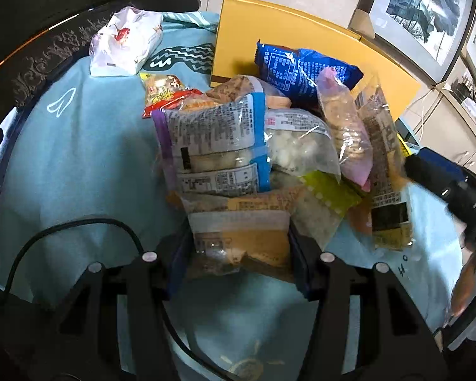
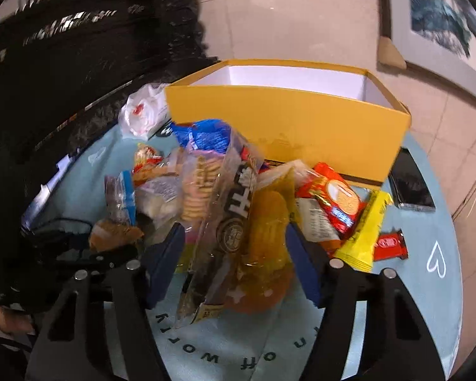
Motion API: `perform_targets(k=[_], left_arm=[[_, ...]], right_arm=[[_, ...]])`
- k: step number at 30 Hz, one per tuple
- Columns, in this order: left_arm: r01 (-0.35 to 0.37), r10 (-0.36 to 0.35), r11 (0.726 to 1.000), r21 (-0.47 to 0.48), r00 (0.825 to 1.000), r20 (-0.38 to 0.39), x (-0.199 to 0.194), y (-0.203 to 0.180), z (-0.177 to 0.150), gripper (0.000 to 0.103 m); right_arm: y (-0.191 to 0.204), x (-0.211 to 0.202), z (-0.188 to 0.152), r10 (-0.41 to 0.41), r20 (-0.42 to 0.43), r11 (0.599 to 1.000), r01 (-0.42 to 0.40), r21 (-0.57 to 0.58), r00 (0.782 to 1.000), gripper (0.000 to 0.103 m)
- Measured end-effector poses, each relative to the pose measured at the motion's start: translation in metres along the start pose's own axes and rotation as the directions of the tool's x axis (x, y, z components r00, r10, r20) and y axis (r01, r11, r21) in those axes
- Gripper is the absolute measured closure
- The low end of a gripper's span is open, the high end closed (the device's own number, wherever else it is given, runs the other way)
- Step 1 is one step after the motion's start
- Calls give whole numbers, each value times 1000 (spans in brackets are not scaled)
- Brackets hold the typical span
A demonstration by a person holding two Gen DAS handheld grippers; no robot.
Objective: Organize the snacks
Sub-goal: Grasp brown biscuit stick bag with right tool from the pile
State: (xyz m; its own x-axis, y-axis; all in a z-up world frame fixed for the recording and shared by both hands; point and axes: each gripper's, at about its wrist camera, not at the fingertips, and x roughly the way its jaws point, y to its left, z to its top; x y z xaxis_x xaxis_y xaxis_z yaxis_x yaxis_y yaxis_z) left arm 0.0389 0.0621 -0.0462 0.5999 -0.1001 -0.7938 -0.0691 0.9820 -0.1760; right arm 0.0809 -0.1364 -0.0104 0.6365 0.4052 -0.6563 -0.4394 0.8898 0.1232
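Snack pile (image 1: 269, 146): a heap of packets on the light blue tablecloth (image 1: 79, 158), just in front of the yellow box (image 2: 288, 127).
Tan packet (image 1: 238, 238): at the near edge of the pile, between the fingers of the left gripper (image 1: 238, 250); both pads press its sides, so it is gripped.
Clear packet with dark lettering (image 2: 231, 222): stands tilted between the fingers of the right gripper (image 2: 234, 254), an orange-yellow packet (image 2: 269, 222) beside it (the view is blurred, so I cannot tell whether the pads touch either one).
Blue packet (image 1: 301, 66): on top of the pile's far side, leaning against the box.
Red biscuit packet (image 2: 333, 197): right of the pile, with a yellow packet (image 2: 365, 231) just beside it.
White bag (image 1: 123, 41): apart from the pile, at the far left of the cloth.
Yellow box: open, white inside, at the table's far side.
Phone (image 2: 412, 181): flat on the cloth, just right of the box.
Framed pictures (image 1: 422, 9): lean against the wall beyond.
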Motion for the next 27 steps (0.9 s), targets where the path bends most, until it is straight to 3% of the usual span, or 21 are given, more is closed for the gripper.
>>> perform_targets(k=[4,7,10,15,17,20,27], left_arm=[[15,-15,1000,-9,1000,-1,2,4,1,47],[11,-11,1000,-10,1000,0,5,4,2,47],[8,-8,1000,-9,1000,3,5,3,2,47],[16,-16,1000,-8,1000,2,5,4,2,47],[15,-15,1000,-7,1000,3,6,4,2,47],[18,-18,1000,-8,1000,6,8,5,2,46],[34,-34,999,-14,999,5,1,5,0,47]], right_arm=[[-15,-19,-4,-28,51,999,28,-15,998,36],[-13,-16,-11,70,-8,997,-70,-20,997,36],[1,-7,-14,108,-31,992,-109,-62,994,37],[16,9,-13,104,-80,989,-111,-96,991,52],[11,27,-13,59,-131,995,-69,-68,990,61],[4,48,-15,59,-180,997,-65,-29,982,69],[-10,29,-14,125,-149,992,-119,51,981,76]])
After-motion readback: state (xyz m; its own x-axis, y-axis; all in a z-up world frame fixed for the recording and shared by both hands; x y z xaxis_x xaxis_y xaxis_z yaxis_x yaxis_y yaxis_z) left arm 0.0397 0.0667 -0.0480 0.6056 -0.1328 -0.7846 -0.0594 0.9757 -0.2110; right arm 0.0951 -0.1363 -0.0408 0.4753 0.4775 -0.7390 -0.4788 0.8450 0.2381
